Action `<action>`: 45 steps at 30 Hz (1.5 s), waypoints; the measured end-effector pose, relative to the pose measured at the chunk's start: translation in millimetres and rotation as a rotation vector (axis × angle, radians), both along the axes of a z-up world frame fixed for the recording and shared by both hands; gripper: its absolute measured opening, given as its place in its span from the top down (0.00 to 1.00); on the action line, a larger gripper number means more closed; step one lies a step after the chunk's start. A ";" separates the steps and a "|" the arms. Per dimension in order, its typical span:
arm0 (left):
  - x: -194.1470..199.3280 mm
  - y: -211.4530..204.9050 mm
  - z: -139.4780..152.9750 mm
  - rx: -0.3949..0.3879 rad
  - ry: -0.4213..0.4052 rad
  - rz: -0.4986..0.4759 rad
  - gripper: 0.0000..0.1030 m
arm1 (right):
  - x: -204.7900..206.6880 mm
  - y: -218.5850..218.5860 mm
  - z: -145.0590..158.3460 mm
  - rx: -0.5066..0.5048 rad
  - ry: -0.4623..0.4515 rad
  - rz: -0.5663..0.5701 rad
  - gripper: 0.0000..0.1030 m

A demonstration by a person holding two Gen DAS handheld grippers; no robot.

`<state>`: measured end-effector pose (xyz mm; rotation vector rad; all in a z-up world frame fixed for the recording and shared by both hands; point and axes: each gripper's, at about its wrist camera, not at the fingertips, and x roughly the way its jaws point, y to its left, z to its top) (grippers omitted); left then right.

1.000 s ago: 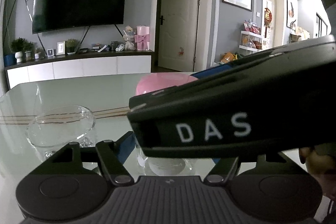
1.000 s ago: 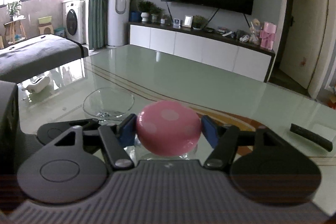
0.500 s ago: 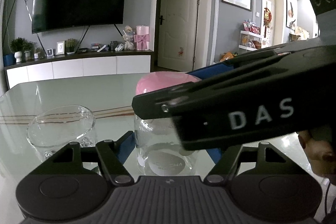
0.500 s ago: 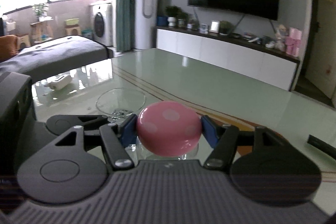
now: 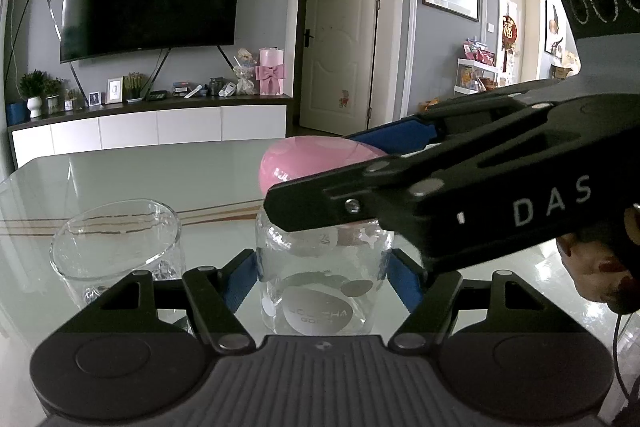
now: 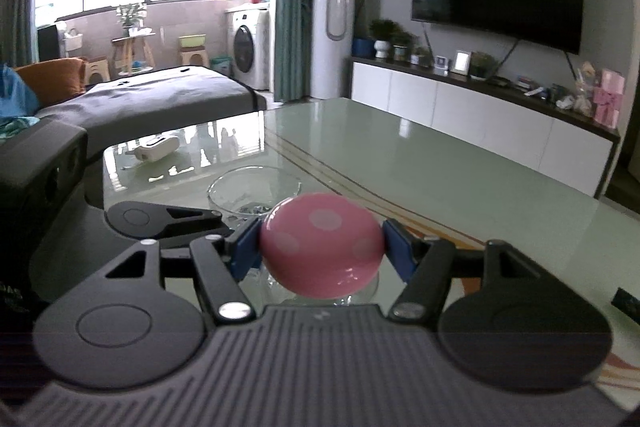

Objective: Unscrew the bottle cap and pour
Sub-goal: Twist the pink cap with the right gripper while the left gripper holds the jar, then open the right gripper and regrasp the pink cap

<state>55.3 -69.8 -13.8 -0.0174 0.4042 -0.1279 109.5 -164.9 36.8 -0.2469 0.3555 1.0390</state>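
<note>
While left gripper (image 5: 322, 277) clamps bottle (image 5: 324, 279), right gripper (image 6: 322, 247) apparently grips cap (image 6: 322, 249).

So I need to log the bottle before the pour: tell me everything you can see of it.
The bottle is a short, squat jar of clear glass, or clear plastic, standing upright on the glossy table. It looks empty, with a round grey label low on its front. A rounded pink cap with paler dots sits on top. The left gripper is shut on its body, the right gripper on the cap. A clear glass stands apart, to its left in the left wrist view.
</note>
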 end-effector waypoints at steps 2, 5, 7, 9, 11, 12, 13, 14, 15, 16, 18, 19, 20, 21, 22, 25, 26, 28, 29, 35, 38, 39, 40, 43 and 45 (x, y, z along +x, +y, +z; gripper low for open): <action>-0.2 -0.5 0.0 -0.001 0.000 0.000 0.28 | 2.2 -1.6 0.3 0.000 0.001 0.023 0.36; -0.4 -0.4 -0.1 -0.001 0.001 0.000 0.28 | 5.7 -3.8 1.3 -0.004 0.002 0.055 0.36; -0.7 -1.4 -0.3 -0.002 0.001 0.000 0.28 | 7.3 -4.7 2.6 -0.010 0.002 0.074 0.36; -0.7 -1.8 -0.2 -0.004 0.002 0.000 0.28 | 8.2 -5.3 4.2 -0.014 0.004 0.087 0.36; -0.6 -1.5 -0.1 -0.005 0.003 -0.001 0.28 | 7.4 -6.4 3.9 -0.016 0.004 0.095 0.36; -0.6 -1.3 -0.1 -0.006 0.004 -0.001 0.28 | 7.6 -7.0 4.1 -0.017 0.004 0.100 0.36; -0.3 -0.7 -0.1 -0.006 0.004 -0.001 0.28 | 7.9 -7.4 4.2 -0.018 0.004 0.103 0.36; 0.1 -0.2 0.0 -0.006 0.004 -0.001 0.28 | 8.0 -7.7 4.5 -0.018 0.005 0.105 0.36; 0.3 0.1 0.0 -0.006 0.004 -0.001 0.28 | 8.1 -7.7 4.5 -0.018 0.004 0.106 0.36; 0.1 -0.5 -0.1 -0.006 0.004 -0.002 0.28 | 8.3 -7.6 4.5 -0.019 0.004 0.108 0.36; -0.9 -1.2 -1.2 -0.007 0.004 -0.001 0.28 | 8.3 -7.6 4.3 -0.020 0.002 0.110 0.36; -1.6 -1.8 -2.0 -0.007 0.004 -0.002 0.28 | 8.2 -7.8 3.9 -0.021 0.001 0.110 0.36; -1.9 -1.1 -2.0 -0.007 0.003 -0.003 0.28 | 8.0 -7.6 4.0 -0.022 0.000 0.109 0.36; -2.8 -2.1 -2.3 -0.008 0.003 -0.003 0.28 | 7.7 -7.3 3.9 -0.022 -0.001 0.108 0.36; -2.9 -2.0 -2.4 -0.009 0.003 -0.003 0.28 | 7.4 -7.2 3.7 -0.022 -0.001 0.103 0.36; -3.8 -1.7 -2.3 -0.010 0.004 -0.003 0.28 | 4.3 -5.9 2.7 -0.020 -0.006 0.083 0.34; -3.5 -1.0 -2.1 -0.011 0.004 -0.003 0.28 | 3.4 -5.5 2.3 -0.019 -0.008 0.076 0.34; -4.4 -1.0 -2.1 -0.012 0.004 -0.003 0.28 | 0.9 -5.9 1.6 -0.008 -0.013 0.055 0.28; -5.0 -1.0 -2.0 -0.013 0.005 -0.003 0.28 | -0.2 -6.3 1.5 -0.001 -0.014 0.047 0.24; -5.7 1.2 -2.3 -0.019 0.008 -0.002 0.27 | -12.8 -6.2 0.9 0.041 -0.012 -0.065 0.09; -6.4 2.7 -2.5 -0.024 0.012 0.003 0.24 | -19.3 -0.7 0.8 0.035 0.001 -0.140 0.09; -6.2 3.5 -2.5 -0.025 0.012 0.006 0.23 | -24.4 2.7 1.1 0.030 0.002 -0.175 0.09; -6.2 4.2 -2.4 -0.026 0.012 0.009 0.22 | -27.8 5.1 1.3 0.026 -0.003 -0.197 0.09; -7.7 6.3 -1.0 -0.030 0.003 0.014 0.19 | -39.1 10.7 3.7 0.044 -0.010 -0.269 0.10; -6.7 7.3 -0.3 -0.030 0.002 0.014 0.19 | -42.9 14.1 5.2 0.057 0.000 -0.317 0.13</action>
